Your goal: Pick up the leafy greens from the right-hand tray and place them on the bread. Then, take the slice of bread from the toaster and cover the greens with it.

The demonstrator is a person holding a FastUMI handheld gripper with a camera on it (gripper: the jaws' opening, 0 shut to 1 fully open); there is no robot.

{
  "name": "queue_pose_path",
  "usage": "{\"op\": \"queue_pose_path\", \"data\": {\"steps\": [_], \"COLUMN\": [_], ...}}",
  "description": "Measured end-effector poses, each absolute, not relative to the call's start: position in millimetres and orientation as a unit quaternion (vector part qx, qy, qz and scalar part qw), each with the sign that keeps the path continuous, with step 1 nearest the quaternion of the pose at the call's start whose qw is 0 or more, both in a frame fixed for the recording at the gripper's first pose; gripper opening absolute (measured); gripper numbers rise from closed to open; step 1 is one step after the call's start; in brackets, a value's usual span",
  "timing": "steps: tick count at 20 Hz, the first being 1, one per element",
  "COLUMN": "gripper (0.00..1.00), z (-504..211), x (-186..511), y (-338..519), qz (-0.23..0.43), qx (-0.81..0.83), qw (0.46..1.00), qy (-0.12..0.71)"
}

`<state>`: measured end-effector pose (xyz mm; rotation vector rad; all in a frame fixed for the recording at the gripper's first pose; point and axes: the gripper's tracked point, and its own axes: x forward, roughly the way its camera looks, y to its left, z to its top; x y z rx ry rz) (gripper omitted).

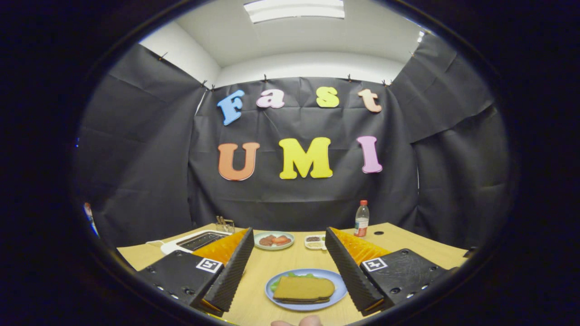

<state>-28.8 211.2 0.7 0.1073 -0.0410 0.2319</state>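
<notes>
A blue plate (337, 290) lies on the wooden table between my two fingers. On it sits a stack: a slice of bread (304, 287) on top, leafy greens (294, 275) peeking out at its far edge, and a darker slice under it. My gripper (290, 267) is open and raised above the plate, with nothing between its fingers. The white toaster (195, 240) stands at the back left, beyond the left finger; its slots look dark.
A small plate with reddish food (274, 240) and a little white tray with dark bits (315, 242) sit further back. A plastic bottle (361, 219) stands at the back right. A small wire rack (225, 223) is behind the toaster. A fingertip (299, 322) shows at the near edge.
</notes>
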Motion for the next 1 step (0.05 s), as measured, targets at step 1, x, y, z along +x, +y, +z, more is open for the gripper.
{"op": "queue_pose_path", "data": {"steps": [1], "gripper": [0.96], "z": [-1.4], "x": [-26.3], "y": [210.2], "qz": [0.114], "qx": [0.053], "qw": [0.992], "qy": [-0.016]}}
